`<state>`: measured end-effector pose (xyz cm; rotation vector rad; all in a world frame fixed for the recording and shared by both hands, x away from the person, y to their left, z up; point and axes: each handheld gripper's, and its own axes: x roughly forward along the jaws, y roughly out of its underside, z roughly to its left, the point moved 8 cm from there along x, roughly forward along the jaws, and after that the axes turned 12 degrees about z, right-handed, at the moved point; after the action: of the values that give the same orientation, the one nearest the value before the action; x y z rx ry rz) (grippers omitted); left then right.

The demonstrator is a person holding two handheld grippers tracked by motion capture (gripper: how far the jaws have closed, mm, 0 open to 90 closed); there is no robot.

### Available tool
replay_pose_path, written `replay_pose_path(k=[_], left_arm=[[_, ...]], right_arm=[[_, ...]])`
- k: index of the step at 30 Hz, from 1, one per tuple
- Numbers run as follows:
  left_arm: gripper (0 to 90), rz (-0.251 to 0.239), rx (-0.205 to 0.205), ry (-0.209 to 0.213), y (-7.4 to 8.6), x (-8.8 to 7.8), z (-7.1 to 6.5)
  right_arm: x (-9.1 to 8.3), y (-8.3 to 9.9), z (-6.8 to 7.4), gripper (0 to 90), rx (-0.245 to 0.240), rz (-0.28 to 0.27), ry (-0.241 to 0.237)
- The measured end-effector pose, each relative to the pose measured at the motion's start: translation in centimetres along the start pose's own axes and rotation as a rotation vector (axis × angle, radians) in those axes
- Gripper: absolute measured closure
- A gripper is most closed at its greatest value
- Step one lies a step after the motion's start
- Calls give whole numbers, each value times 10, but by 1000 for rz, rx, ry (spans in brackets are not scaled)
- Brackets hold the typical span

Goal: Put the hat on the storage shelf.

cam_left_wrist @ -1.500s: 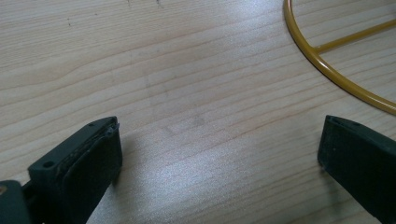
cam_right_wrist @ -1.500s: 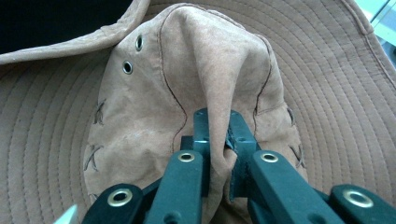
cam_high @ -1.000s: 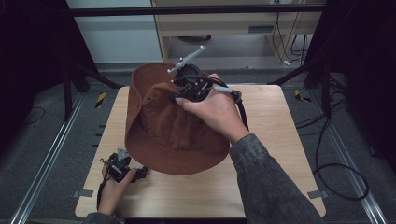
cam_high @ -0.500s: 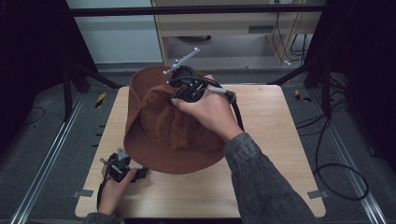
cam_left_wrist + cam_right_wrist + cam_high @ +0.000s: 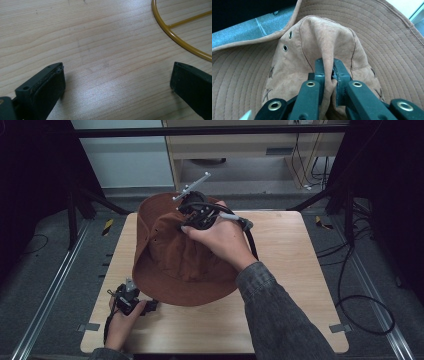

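A brown wide-brimmed hat [image 5: 175, 260] hangs tilted over the middle of the wooden table [image 5: 290, 260], its far brim raised and its near brim low. My right gripper [image 5: 329, 67] is shut on a fold of the hat's crown [image 5: 322, 40]; from above, the right gripper [image 5: 197, 212] sits on top of the crown. My left gripper [image 5: 131, 301] rests at the table's near left corner, just under the brim's edge. Its jaws [image 5: 115, 85] stand wide open over bare wood with nothing between them.
A yellow wire ring [image 5: 172, 35] lies on the table ahead and right of the left jaws. Metal rails [image 5: 45, 305] run along both sides of the table. Cables [image 5: 360, 285] lie on the floor at the right.
The right hand has shifted the hat slightly left and away, lifting the far brim a bit more. The left hand has stayed put.
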<state>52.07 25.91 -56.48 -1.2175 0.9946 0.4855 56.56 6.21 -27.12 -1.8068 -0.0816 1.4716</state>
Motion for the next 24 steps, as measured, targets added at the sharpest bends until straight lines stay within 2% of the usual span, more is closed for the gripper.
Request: replay_pose_path(k=[24], left_arm=[[0,0,0,0,0,0,0]], right_arm=[[16,3,-1,836,12,3,-25]])
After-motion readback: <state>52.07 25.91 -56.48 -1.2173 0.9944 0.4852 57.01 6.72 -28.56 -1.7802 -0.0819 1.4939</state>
